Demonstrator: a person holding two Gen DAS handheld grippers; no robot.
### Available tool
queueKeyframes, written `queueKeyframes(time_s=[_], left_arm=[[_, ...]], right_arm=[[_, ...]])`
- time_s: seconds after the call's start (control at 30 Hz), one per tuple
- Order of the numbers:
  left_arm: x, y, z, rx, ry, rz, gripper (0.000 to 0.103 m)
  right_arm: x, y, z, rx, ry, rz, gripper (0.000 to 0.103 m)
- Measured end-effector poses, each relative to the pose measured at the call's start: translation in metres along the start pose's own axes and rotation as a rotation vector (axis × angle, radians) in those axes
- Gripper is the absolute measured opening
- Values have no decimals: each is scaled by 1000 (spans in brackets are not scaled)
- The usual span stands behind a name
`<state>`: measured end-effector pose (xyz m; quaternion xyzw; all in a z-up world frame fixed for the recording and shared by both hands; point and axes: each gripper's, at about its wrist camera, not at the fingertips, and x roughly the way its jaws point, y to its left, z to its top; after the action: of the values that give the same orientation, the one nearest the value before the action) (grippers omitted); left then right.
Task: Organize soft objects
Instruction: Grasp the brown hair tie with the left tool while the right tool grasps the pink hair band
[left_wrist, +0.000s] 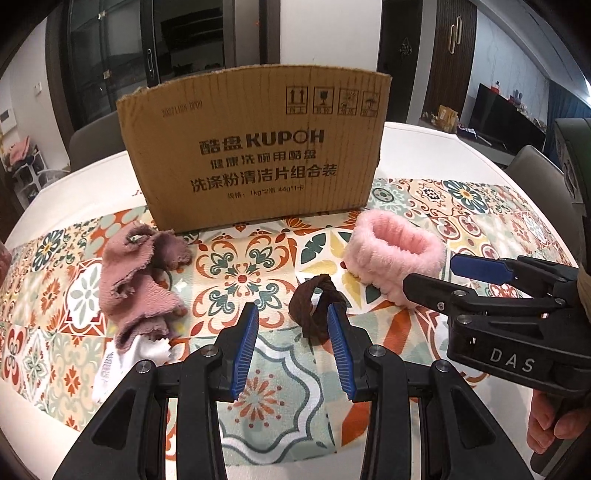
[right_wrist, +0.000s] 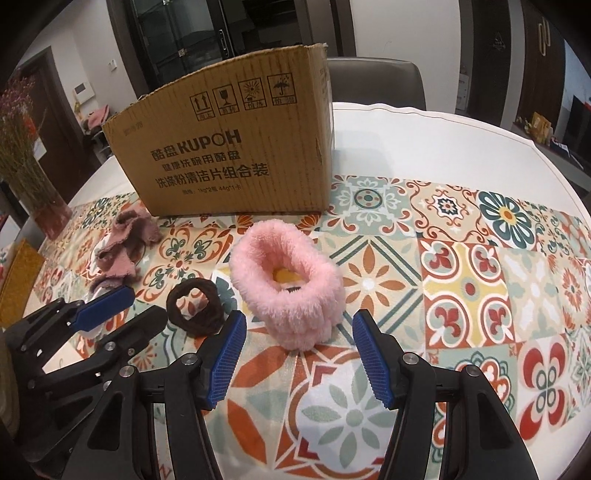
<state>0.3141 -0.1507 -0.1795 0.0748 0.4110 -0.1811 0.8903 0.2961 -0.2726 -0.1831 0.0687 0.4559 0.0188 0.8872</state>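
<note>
Dried flowers (right_wrist: 22, 147) stand beside a television (left_wrist: 506, 118).

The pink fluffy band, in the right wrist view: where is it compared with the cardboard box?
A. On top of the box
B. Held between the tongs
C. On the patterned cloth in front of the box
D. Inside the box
C: the pink fluffy band rests on the patterned cloth, in front of the cardboard box and apart from it.
</note>
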Motion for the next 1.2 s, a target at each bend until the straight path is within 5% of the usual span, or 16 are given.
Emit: queueKeyframes(time_s=[0.3,0.57,0.93,1.2], left_arm=[[22,0,7,-4,28,-17,38],[34,4,10,-24,54,-33,19],[32,7,13,-52,51,-66,7],[10,11,20,-57,6,-52,7]], right_arm=[[12,-4,8,0,-1,7,61],[15,1,14,-18,-22,18,60],[12,5,14,-5,-22,27,32],[-6,10,17,11,-61,27,30]])
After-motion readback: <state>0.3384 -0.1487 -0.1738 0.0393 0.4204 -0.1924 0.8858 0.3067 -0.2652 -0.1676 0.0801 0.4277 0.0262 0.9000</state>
